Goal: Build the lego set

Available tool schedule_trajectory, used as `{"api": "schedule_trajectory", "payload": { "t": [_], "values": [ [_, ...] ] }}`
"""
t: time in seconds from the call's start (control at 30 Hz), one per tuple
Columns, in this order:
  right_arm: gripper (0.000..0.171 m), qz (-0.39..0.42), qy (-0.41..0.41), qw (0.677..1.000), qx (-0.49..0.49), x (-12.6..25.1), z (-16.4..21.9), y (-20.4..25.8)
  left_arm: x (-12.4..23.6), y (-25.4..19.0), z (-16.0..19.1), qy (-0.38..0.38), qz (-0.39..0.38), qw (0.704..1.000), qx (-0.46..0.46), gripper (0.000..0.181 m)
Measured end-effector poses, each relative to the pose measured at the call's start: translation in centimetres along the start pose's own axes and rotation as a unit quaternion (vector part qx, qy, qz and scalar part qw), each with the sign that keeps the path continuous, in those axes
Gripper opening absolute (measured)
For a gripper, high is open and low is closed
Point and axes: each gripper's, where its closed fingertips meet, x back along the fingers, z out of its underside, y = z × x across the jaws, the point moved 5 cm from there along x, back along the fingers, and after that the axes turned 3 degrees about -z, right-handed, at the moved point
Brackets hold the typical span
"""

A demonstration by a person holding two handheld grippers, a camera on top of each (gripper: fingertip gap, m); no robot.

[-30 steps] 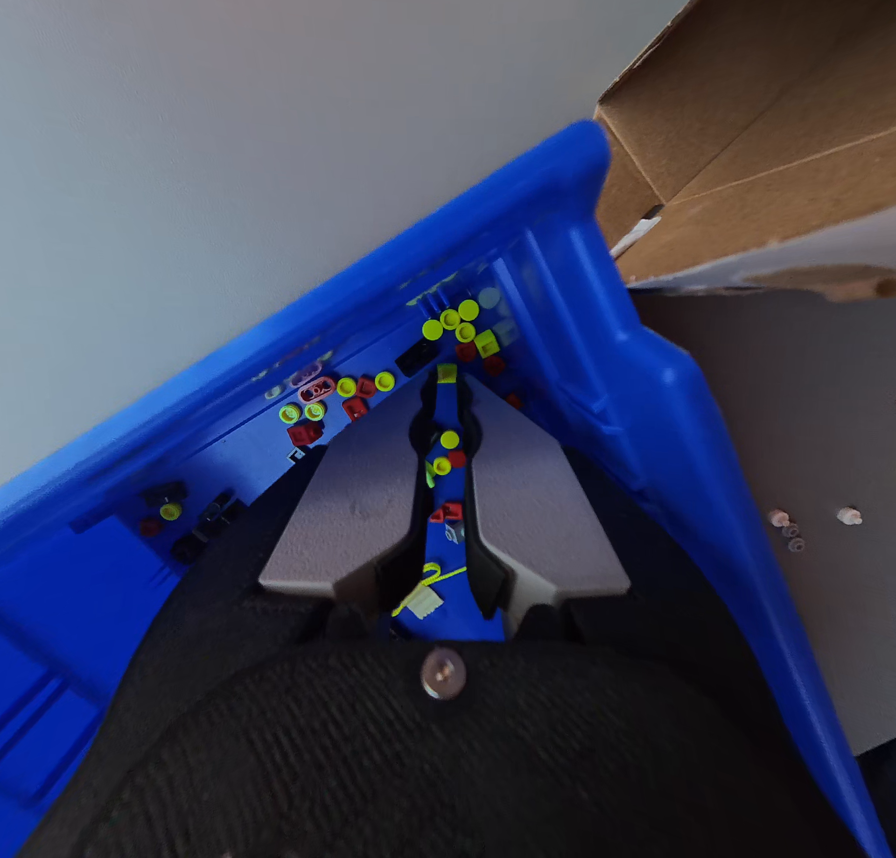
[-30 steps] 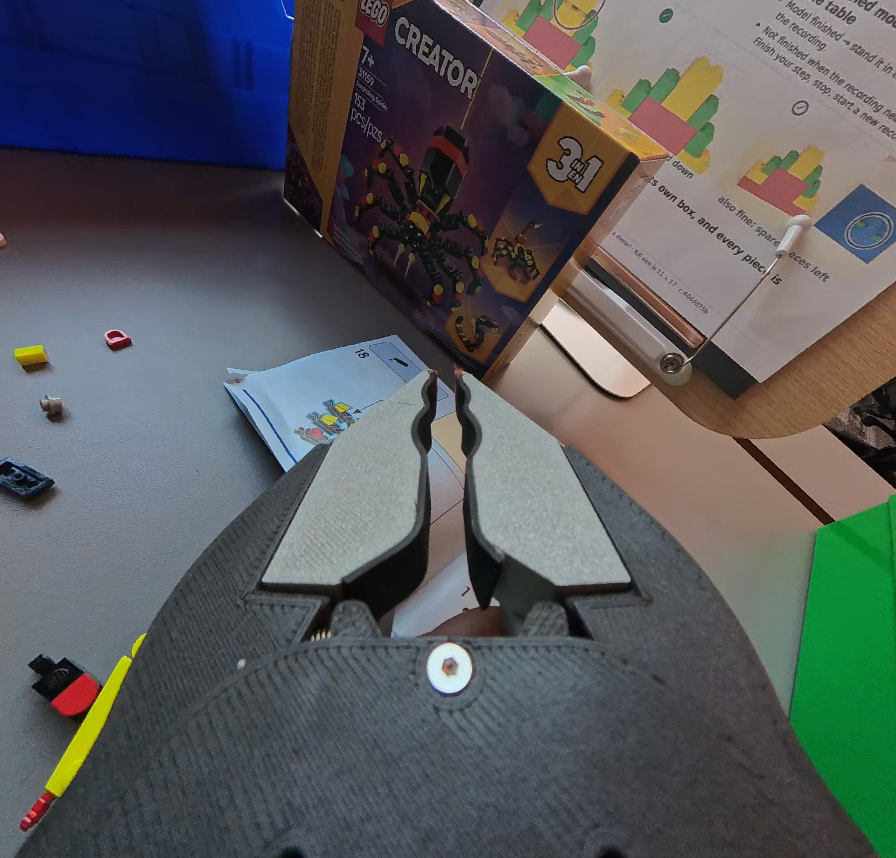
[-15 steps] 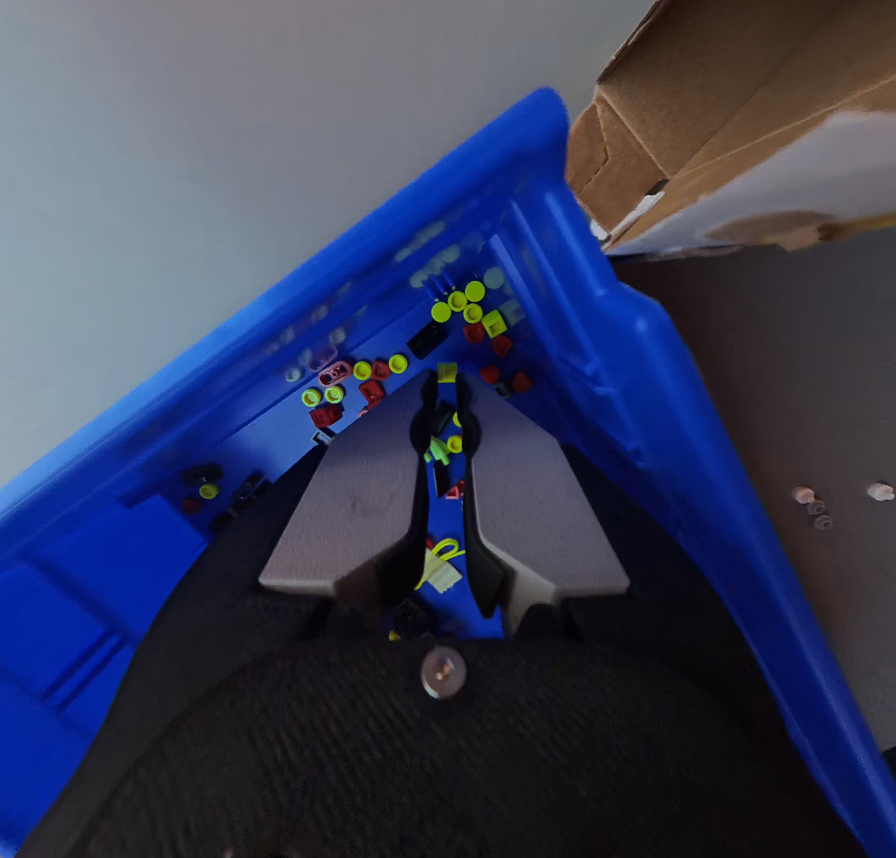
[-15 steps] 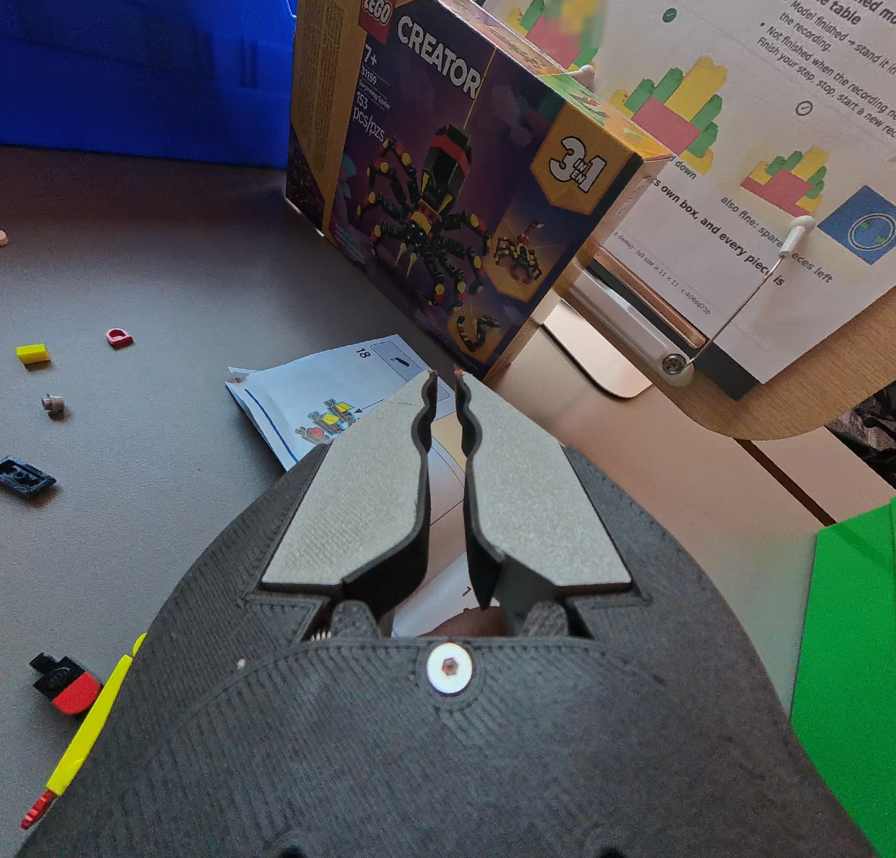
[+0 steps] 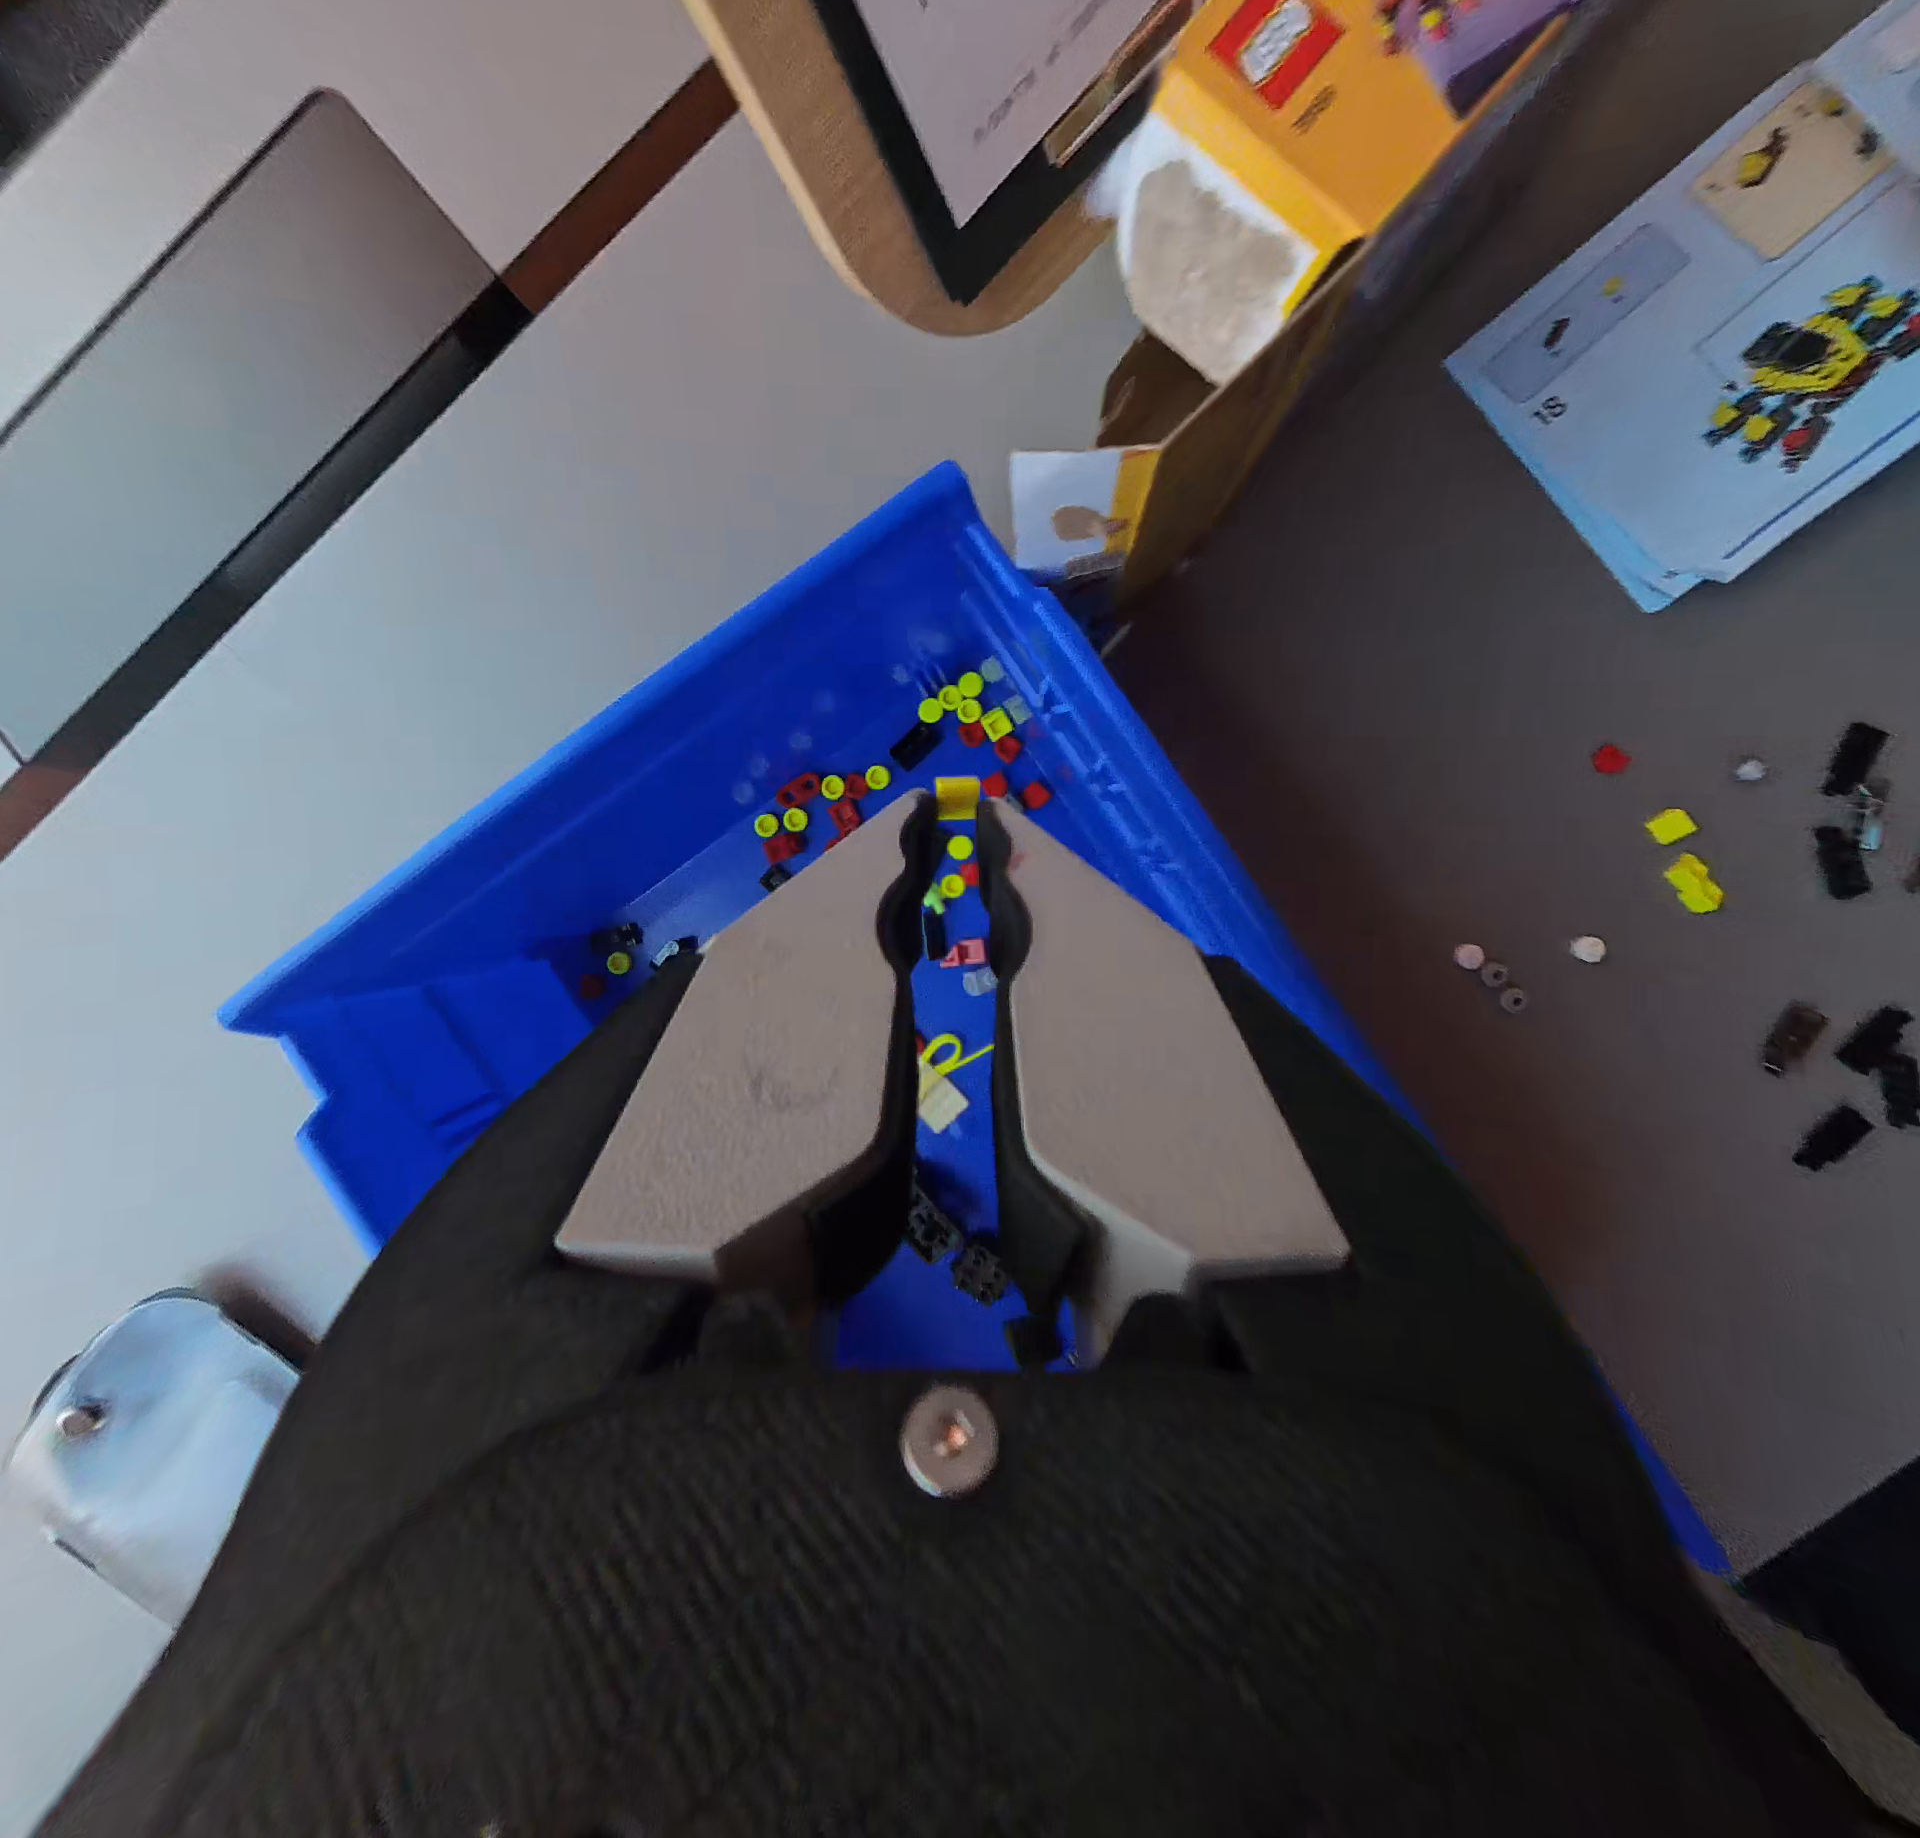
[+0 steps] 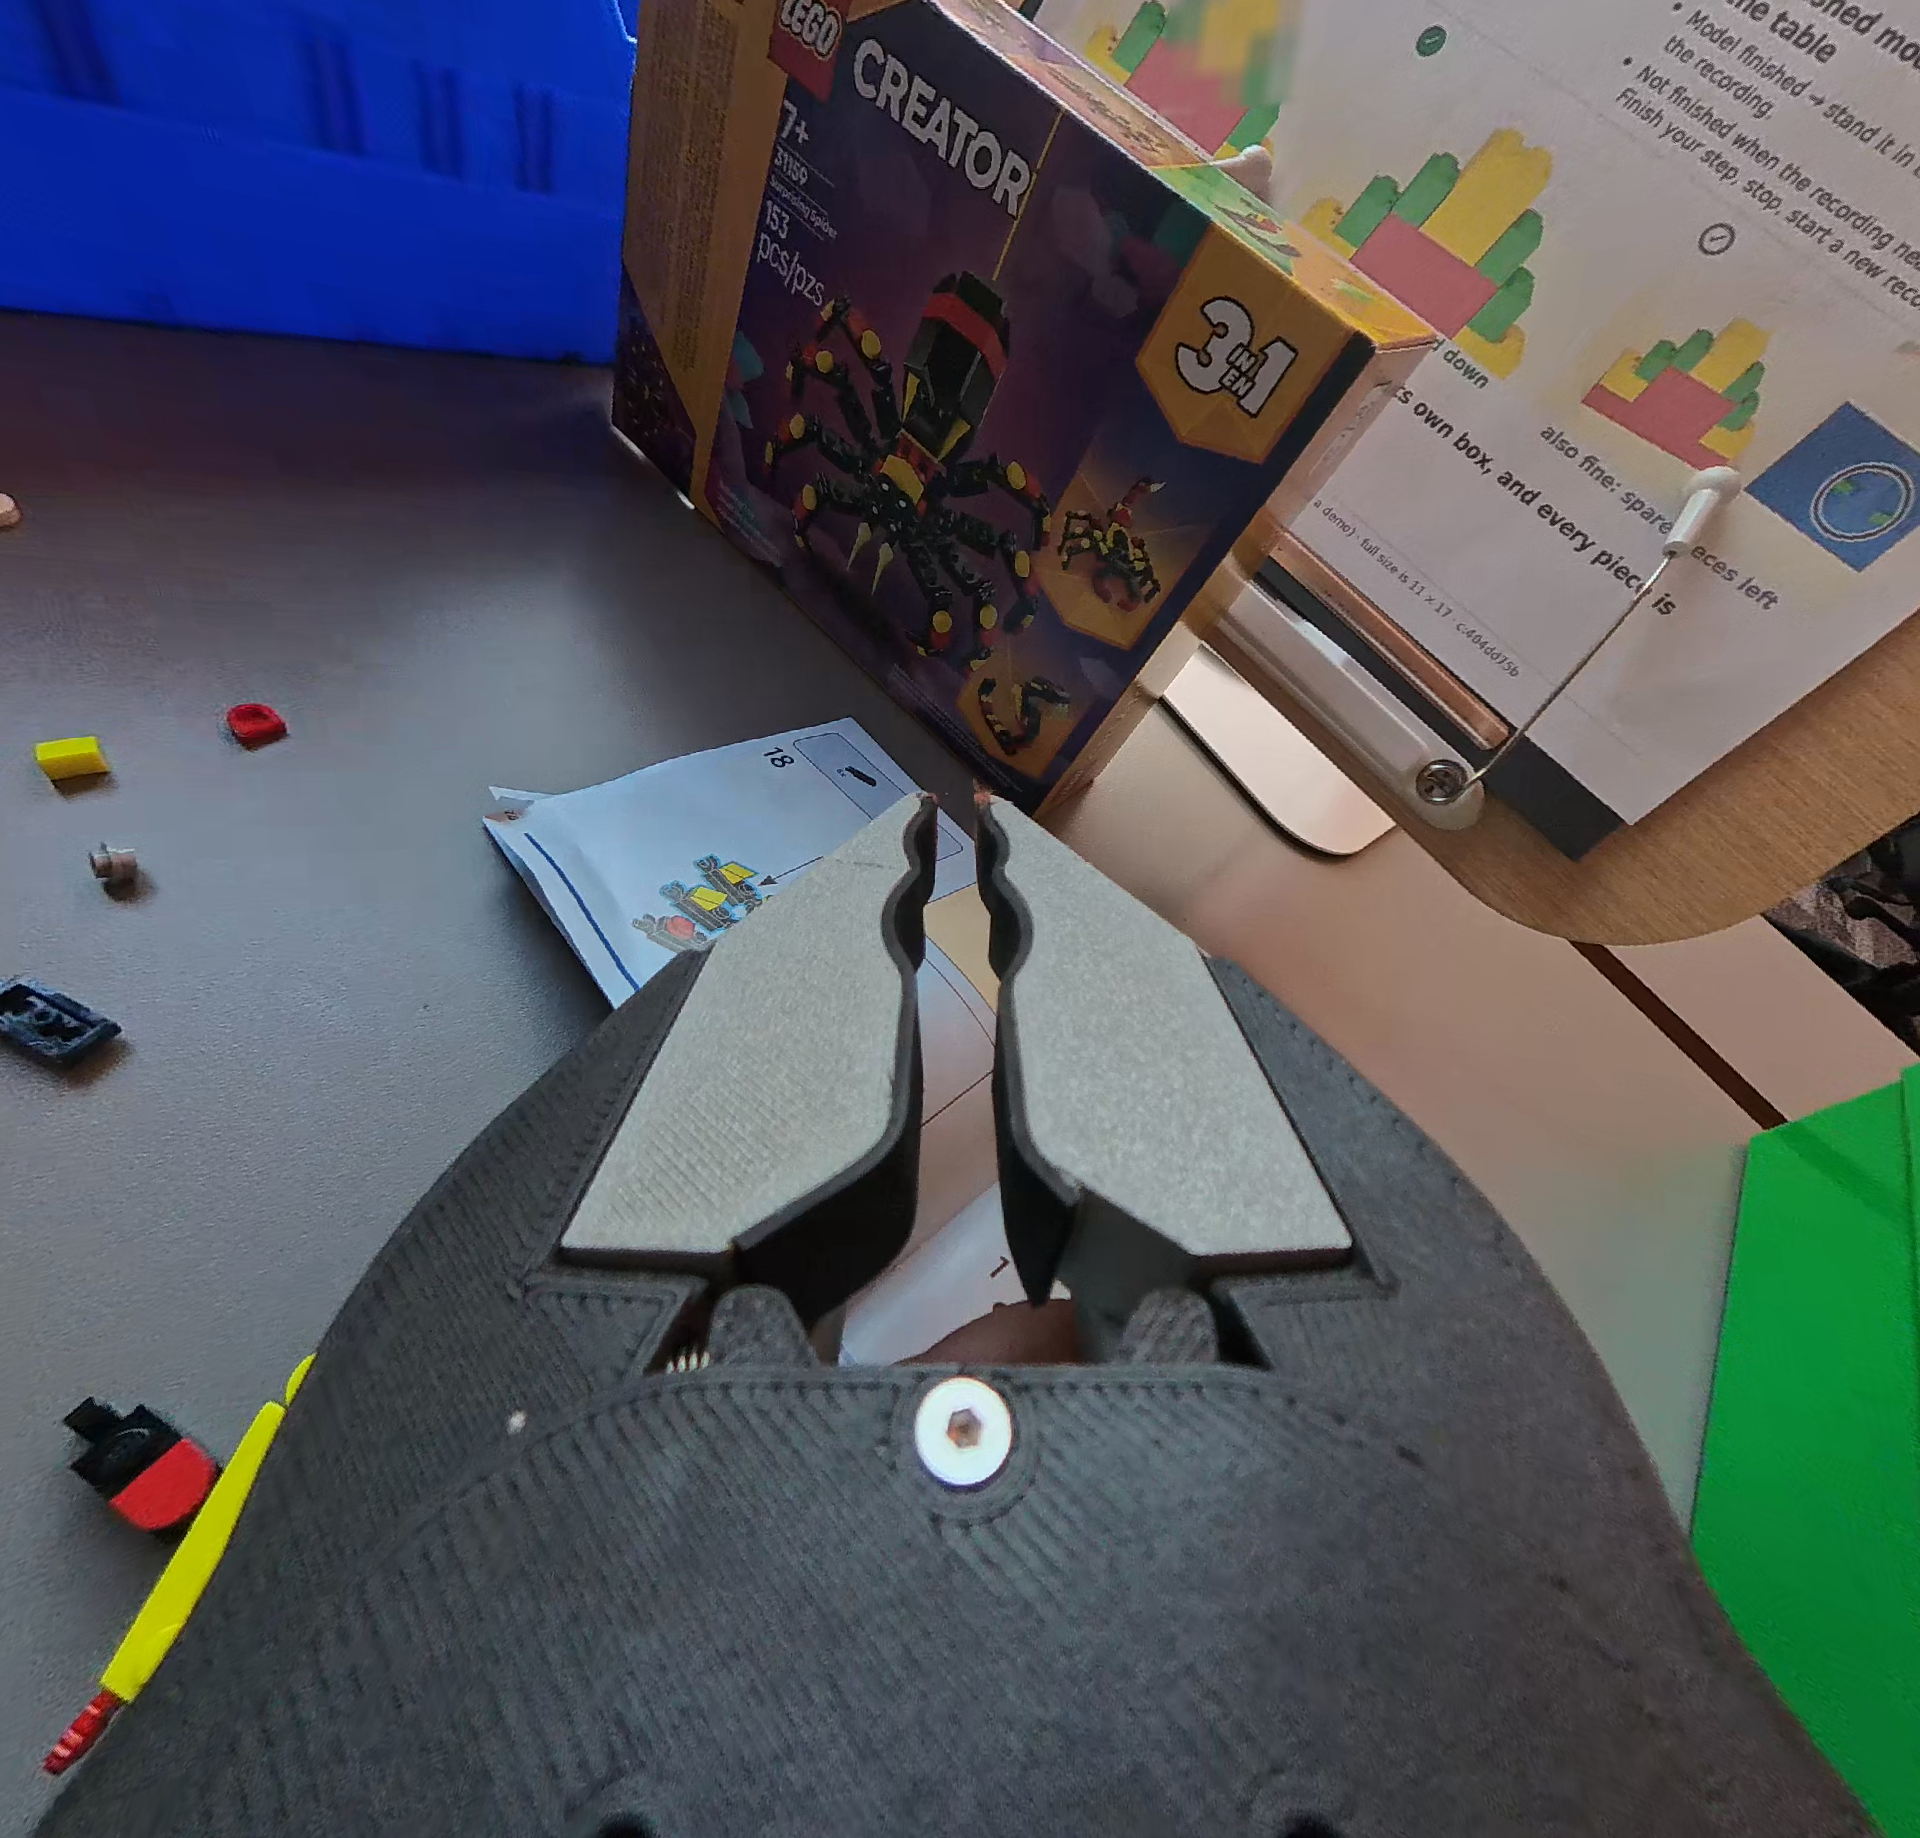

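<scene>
My left gripper (image 5: 956,801) is raised above the blue bin (image 5: 582,853) and is shut on a small yellow brick (image 5: 956,794) pinched at its fingertips. Several yellow, red and black pieces (image 5: 831,801) lie in the bin below. My right gripper (image 6: 954,801) hovers over the open instruction booklet (image 6: 686,843), its jaws almost together with nothing between them. Loose yellow, red, black and white pieces (image 5: 1683,874) lie on the dark table (image 5: 1455,749). They also show in the right wrist view (image 6: 71,758).
The set's box (image 6: 935,365) stands behind the booklet, next to a wooden board with a printed sheet (image 6: 1621,334). The blue bin (image 6: 312,178) is at the far left. A green sheet (image 6: 1808,1425) is at the right. A small black, red and yellow assembly (image 6: 156,1476) lies at the near left. Spacing between my two grippers at the tips: around 30 centimeters.
My left gripper has lifted up out of the bin with the yellow brick at its tips, so the table, box and booklet have come into view. The right gripper has not moved.
</scene>
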Motion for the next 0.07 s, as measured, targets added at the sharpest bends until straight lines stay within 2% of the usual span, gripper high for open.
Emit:
{"api": "schedule_trajectory", "payload": {
  "t": [0.07],
  "values": [
    [0.003,0.000,0.000,1.000,0.002,0.01,-0.01,0.03,1.29,-1.40,-0.74,-0.018,-0.002,1.000,-0.024,0.005]
  ]
}}
